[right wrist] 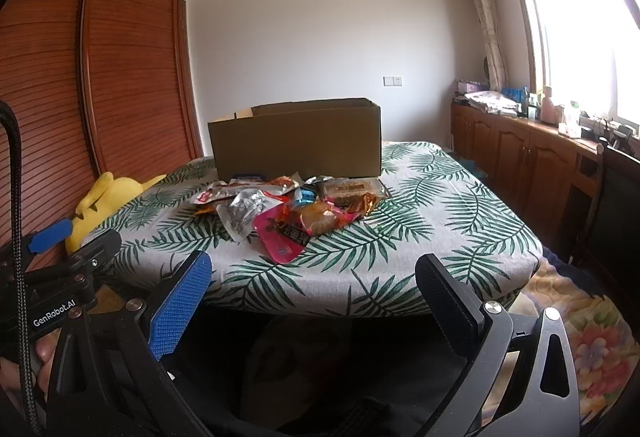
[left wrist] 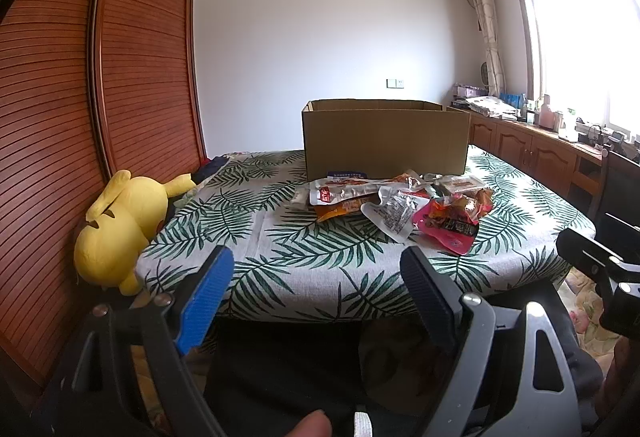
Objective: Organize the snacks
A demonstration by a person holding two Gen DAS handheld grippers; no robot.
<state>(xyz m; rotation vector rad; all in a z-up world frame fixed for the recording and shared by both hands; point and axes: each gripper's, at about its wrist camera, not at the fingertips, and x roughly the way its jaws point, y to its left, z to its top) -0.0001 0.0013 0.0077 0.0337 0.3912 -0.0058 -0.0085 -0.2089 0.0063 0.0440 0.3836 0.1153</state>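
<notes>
One leaf-print table (left wrist: pixel 280 261), wood-panelled bedroom.

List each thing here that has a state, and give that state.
Cardboard box: open at the top, upright.
Snack packets: piled loose in front of the box, none in a gripper.
Left gripper: open, empty.
Right gripper: open, empty.
Wardrobe doors: closed.
</notes>
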